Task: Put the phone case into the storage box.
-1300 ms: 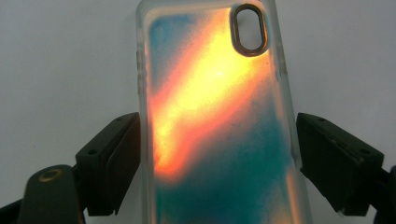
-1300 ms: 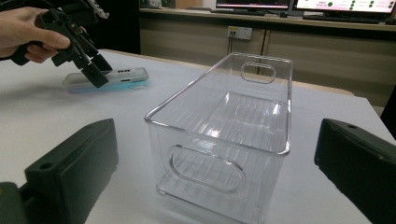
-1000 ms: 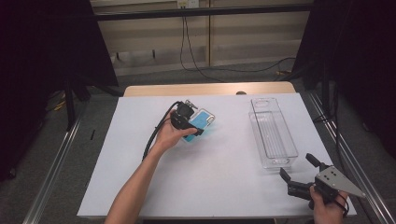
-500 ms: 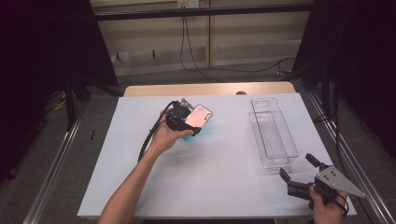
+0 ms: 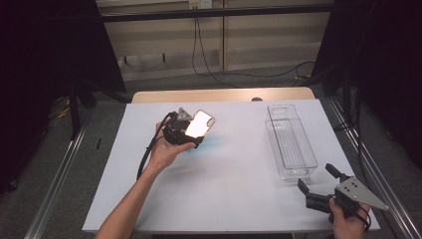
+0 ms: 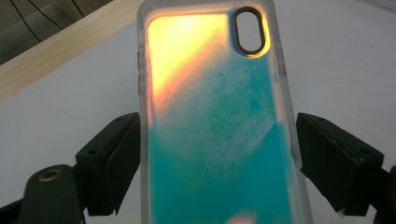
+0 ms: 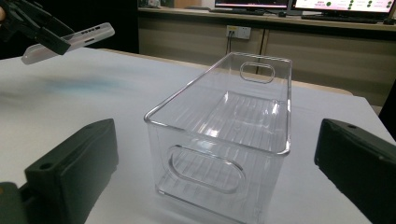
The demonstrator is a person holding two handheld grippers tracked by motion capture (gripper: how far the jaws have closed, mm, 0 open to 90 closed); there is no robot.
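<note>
In the high view, the left hand-held gripper [image 5: 191, 130] is raised above the white tabletop [image 5: 234, 199], left of centre, and it pinches a phone case [image 5: 200, 123] whose face glares pale orange under the light; a faint blue tint lies on the sheet just beside it. A clear plastic bin [image 5: 291, 142] stands lengthwise on the right part of the tabletop, well apart from the case. The right hand-held gripper [image 5: 318, 186] sits near the front right corner, just in front of the bin's near end, with its 2 jaws spread and nothing between them. In the left gripper view, the phone case [image 6: 219, 126] stands upright between the 2 black jaws, its camera cutout at the top right, its back shading from orange-yellow at the top to teal below; the left jaw meets the case's edge, and the right jaw stands at its other edge with a thin pale line between, so the grip reads as a hold across the case's width. Behind it lie the white sheet and a strip of wooden edge at the upper left. In the right gripper view, the 2 jaws stand wide at either side of the bin [image 7: 224, 140], which is empty, with an oval handle hole in each end wall. At the upper left, the other hand-held gripper [image 7: 35, 28] holds the case [image 7: 88, 35] tilted above the tabletop.
</note>
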